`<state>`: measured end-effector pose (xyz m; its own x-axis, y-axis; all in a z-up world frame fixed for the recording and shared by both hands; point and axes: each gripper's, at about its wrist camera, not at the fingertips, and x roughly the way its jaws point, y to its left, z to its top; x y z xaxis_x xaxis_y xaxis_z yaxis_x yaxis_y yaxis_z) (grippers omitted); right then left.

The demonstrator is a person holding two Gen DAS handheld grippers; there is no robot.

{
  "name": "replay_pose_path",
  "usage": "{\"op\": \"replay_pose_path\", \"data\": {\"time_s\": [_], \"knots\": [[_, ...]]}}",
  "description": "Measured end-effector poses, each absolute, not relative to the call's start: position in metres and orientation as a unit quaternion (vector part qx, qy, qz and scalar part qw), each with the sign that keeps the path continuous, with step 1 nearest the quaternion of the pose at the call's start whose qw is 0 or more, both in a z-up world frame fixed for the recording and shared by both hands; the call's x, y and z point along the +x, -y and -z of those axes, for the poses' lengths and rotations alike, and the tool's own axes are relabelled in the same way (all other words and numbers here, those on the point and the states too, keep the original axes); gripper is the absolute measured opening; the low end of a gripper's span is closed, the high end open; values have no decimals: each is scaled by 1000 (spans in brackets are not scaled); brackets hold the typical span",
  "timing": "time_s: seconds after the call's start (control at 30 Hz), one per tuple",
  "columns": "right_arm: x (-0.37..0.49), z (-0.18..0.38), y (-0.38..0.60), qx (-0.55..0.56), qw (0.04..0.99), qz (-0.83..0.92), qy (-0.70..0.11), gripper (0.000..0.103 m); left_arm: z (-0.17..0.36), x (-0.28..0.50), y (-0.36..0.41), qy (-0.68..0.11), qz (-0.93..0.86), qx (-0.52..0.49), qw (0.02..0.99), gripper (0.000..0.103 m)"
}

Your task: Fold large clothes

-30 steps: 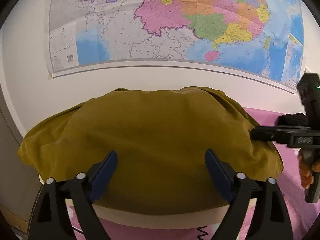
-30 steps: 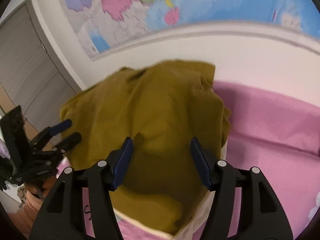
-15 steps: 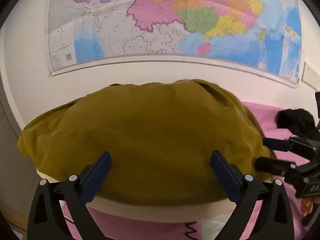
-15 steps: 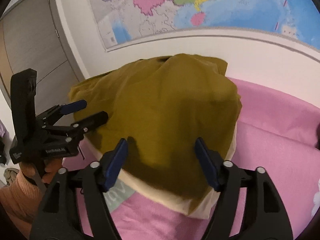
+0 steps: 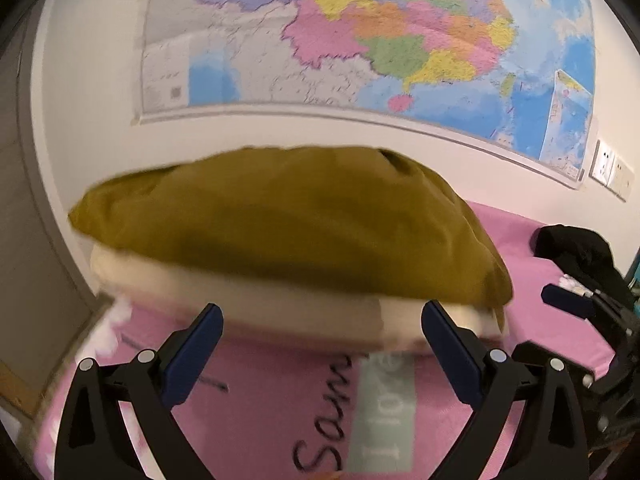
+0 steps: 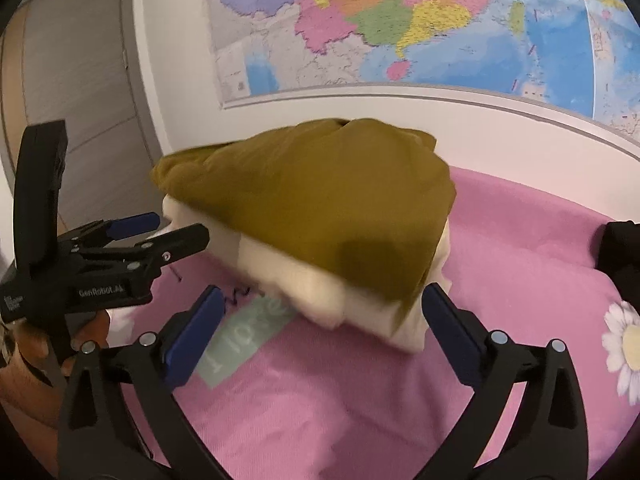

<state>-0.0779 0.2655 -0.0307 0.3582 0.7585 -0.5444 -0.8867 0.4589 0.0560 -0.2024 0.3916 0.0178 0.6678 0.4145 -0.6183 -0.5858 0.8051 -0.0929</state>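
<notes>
A folded olive-green garment (image 5: 280,220) lies on top of a folded cream garment (image 5: 304,316), stacked on the pink bed cover (image 5: 260,412) near the wall. The stack also shows in the right wrist view, olive (image 6: 320,200) over cream (image 6: 320,284). My left gripper (image 5: 322,344) is open and empty, a little in front of the stack. It shows in the right wrist view (image 6: 160,228) at the stack's left corner. My right gripper (image 6: 322,324) is open and empty, just before the stack's front edge; it shows at the left view's right edge (image 5: 580,308).
A large wall map (image 5: 360,40) hangs behind the bed. A black garment (image 5: 576,248) lies on the cover at the right. A grey door (image 6: 72,80) stands at the left. The cover carries a pale green label (image 5: 380,412) and a daisy print (image 6: 624,344).
Both grippers have pulled back from the stack and off the olive garment. The cream layer and the pink cover in front are now in sight.
</notes>
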Motion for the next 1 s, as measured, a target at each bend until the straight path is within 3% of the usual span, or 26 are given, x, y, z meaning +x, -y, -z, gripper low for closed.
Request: {"op": "replay_pose_path", "data": {"time_s": [1.0], "knots": [[-133,31,-219,-124,816,-509,-244,97,-19,-257,-336,-303,-289,-150,896,96]]}}
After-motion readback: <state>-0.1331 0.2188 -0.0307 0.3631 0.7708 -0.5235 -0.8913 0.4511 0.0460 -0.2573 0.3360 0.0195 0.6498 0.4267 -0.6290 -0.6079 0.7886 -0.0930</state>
